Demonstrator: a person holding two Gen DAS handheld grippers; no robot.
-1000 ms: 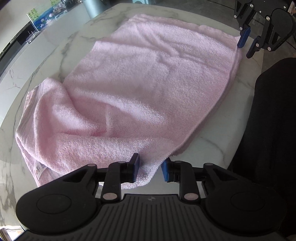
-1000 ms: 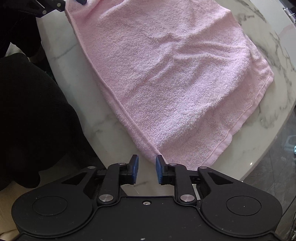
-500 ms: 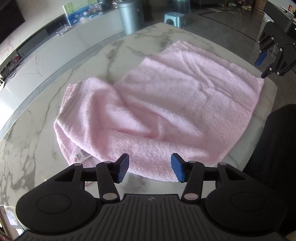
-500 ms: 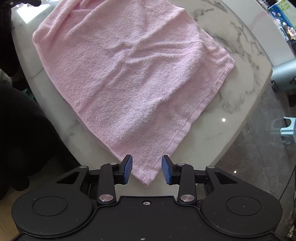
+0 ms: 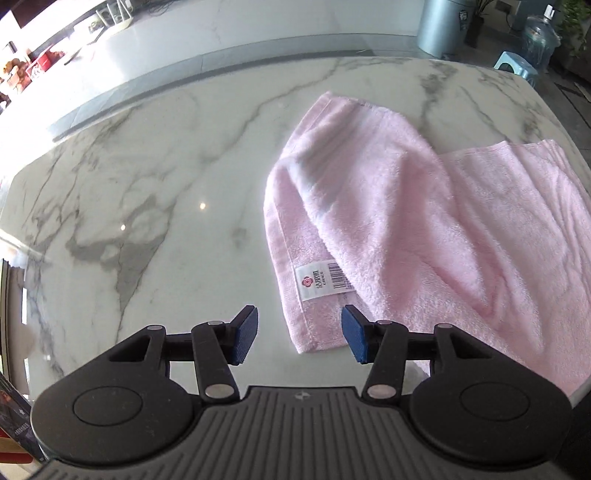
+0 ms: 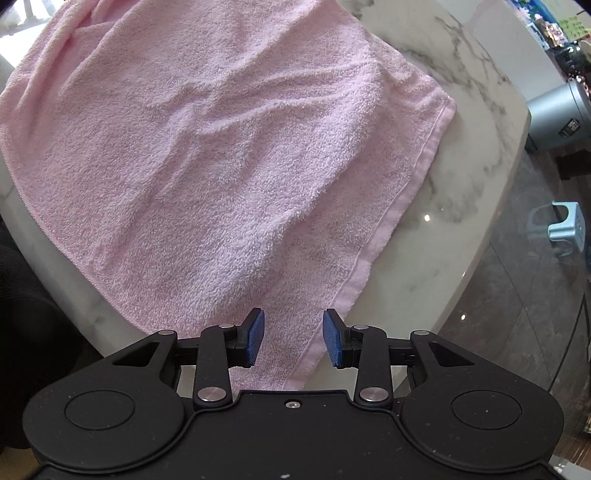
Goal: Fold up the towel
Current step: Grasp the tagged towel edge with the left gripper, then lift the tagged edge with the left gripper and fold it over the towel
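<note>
The pink towel (image 5: pixel 424 229) serves as the landmark here, lying on a white marble table (image 5: pixel 166 177) with grey veining. In the left wrist view, the left gripper (image 5: pixel 298 338) hangs above the towel's nearest corner, its blue pads (image 5: pixel 245 334) spread apart with nothing pressed between them; that corner sits in the gap beneath, clear of both pads. Just beyond the corner a white label (image 5: pixel 320 280) with a red flower mark and a barcode is sewn onto the hemmed edge. Past the label the towel doubles over itself in a soft, rounded fold, and a second layer spreads flat toward the table's right side. Left of the towel the marble is bare. Farther off than the towel stand a grey cylindrical bin (image 5: pixel 447 26), a small blue stool (image 5: pixel 515 68) and a water jug (image 5: pixel 539 37) on the dark floor. In the right wrist view, the right gripper (image 6: pixel 293 341) hovers over another corner of the towel near the table's rounded rim, its jaws likewise parted and gripping nothing, the cloth lying below them. From that corner the towel runs away wrinkled, its hemmed edge (image 6: pixel 406 206) slanting upward. To the towel's right, beyond the rim, the stool and the bin appear again.
</note>
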